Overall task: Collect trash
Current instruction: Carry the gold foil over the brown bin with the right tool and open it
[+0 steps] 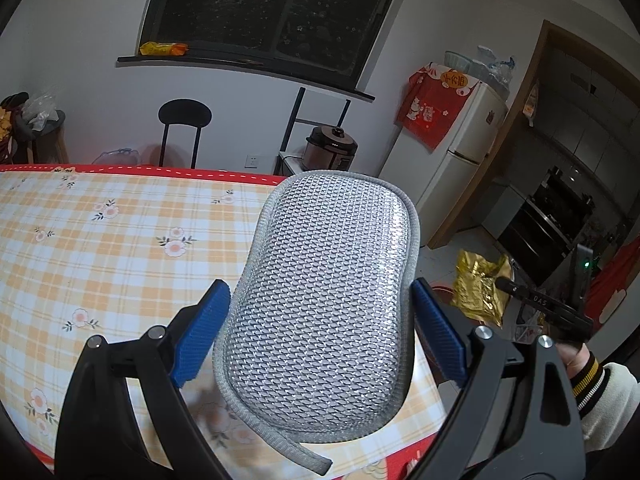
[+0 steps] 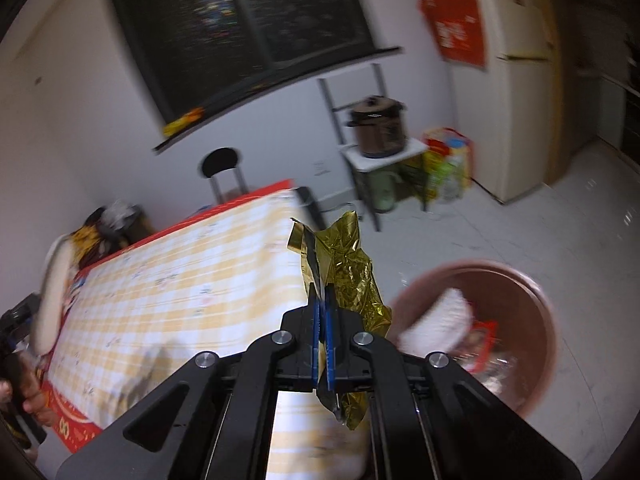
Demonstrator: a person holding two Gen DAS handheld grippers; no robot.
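Gold crinkled foil wrapper point(image 2: 348, 276) is pinched between the pressed-together pads of the right gripper point(image 2: 323, 312), beyond the table edge. Brown round bin point(image 2: 536, 304) lies lower right, nearer this arm. Left gripper point(image 1: 320, 316) clamps a silver mesh sponge point(image 1: 324, 300).

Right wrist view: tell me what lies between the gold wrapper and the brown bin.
Only bare white floor; the gold wrapper, pinched in the right gripper, hangs beside the brown bin.
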